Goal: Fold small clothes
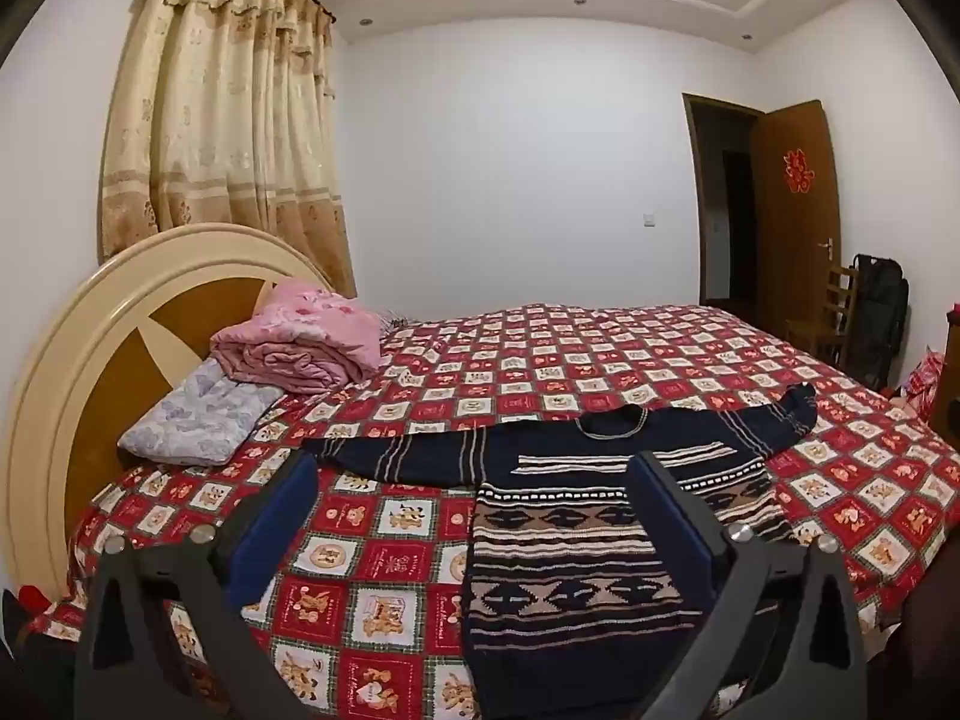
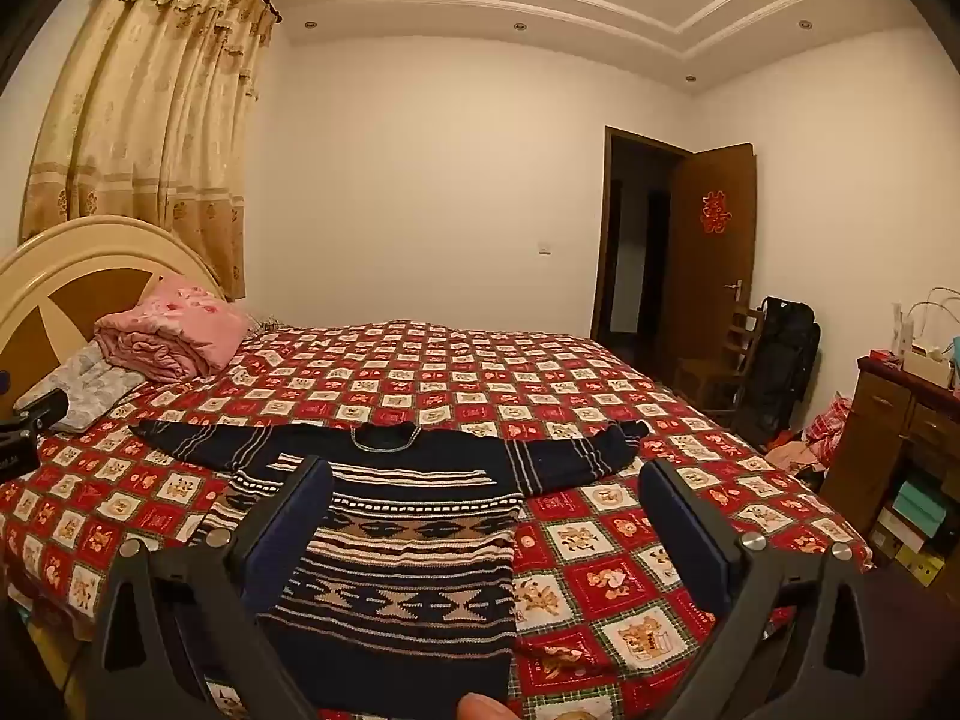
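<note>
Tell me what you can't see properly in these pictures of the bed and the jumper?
- Sweater: its bottom hem is cut off by the picture's lower edge in both wrist views.
- Left gripper: one finger covers part of the sweater's side.
- Red sign on the door: too small to read.
- Room beyond the doorway: too dark.

The dark navy knitted wool sweater with beige patterned bands (image 2: 414, 546), lower centre, looks coarse and matt. The red-and-white checked cotton bedspread (image 2: 600, 396) beneath it is smooth. The cream-and-brown wooden headboard (image 1: 120, 324) at left shines glossy, and the beige curtain (image 1: 228, 120) at upper left has a satin sheen.
</note>
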Motion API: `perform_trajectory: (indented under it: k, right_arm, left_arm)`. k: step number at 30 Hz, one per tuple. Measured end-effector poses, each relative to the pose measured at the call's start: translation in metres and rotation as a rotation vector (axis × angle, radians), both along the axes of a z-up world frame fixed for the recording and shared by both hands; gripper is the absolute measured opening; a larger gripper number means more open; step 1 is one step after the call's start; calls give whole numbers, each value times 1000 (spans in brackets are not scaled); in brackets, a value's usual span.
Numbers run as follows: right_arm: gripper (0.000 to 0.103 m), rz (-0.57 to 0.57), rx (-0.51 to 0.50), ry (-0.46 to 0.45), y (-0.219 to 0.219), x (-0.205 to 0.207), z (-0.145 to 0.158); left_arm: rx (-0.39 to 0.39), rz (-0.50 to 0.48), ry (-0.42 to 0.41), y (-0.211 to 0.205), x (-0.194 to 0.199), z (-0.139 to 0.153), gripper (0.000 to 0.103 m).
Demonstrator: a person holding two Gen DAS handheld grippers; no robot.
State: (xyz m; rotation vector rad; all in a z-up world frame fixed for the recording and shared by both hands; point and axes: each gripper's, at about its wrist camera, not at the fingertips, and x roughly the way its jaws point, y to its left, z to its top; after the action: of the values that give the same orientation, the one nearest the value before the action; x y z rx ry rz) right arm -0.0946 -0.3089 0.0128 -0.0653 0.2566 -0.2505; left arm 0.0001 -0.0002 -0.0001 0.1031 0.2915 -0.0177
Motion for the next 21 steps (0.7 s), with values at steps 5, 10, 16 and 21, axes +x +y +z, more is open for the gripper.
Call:
perform_trajectory:
  k: [5,10,16,21]
  right_arm:
    - [102,-6,9,4,0,1,0]
    - [102,-17,10,3,5,1,1]
    - [102,-2,18,2,0,0,-2]
    - [102,-4,24,10,-5,3,-5]
  left_arm:
    - [-26,1,-8,-1,-3,0,103]
    - [-45,8,-3,3,0,-3,103]
    - [-61,16,1,10,2,-1,103]
    - [-56,18,5,11,3,-2,103]
